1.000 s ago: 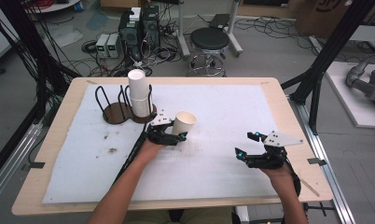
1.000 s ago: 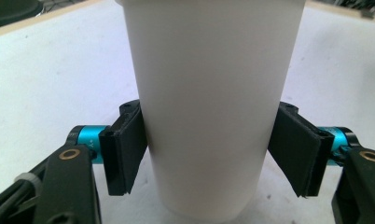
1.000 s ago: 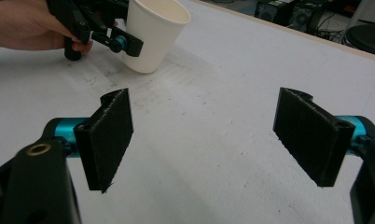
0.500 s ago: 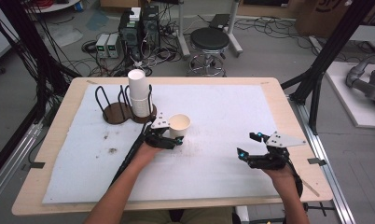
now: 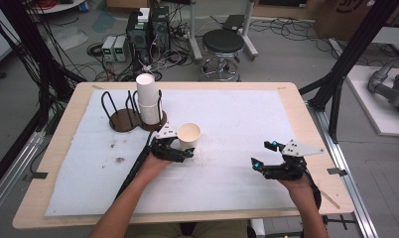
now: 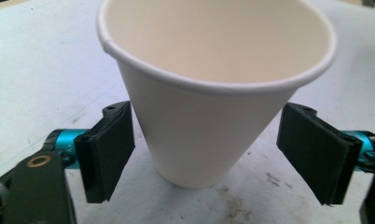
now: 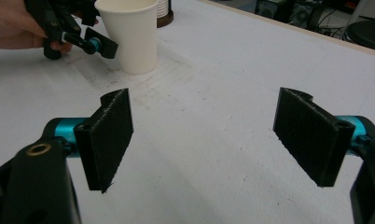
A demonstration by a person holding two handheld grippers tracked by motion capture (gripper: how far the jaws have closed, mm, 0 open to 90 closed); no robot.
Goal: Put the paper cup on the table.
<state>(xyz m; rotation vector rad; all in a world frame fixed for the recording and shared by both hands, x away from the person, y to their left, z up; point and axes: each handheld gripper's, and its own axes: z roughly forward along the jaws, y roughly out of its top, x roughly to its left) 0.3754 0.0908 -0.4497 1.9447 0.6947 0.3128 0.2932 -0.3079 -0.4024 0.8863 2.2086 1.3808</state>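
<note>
Since my left gripper stands with both jaws spread clear of the paper cup upright between them, withdrawing crookedly could clip and topple it; my right gripper gapes empty, well apart.

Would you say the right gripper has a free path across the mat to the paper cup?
Probably yes: bare white mat lies between the open right gripper and the paper cup, though the left gripper already flanks it.
</note>
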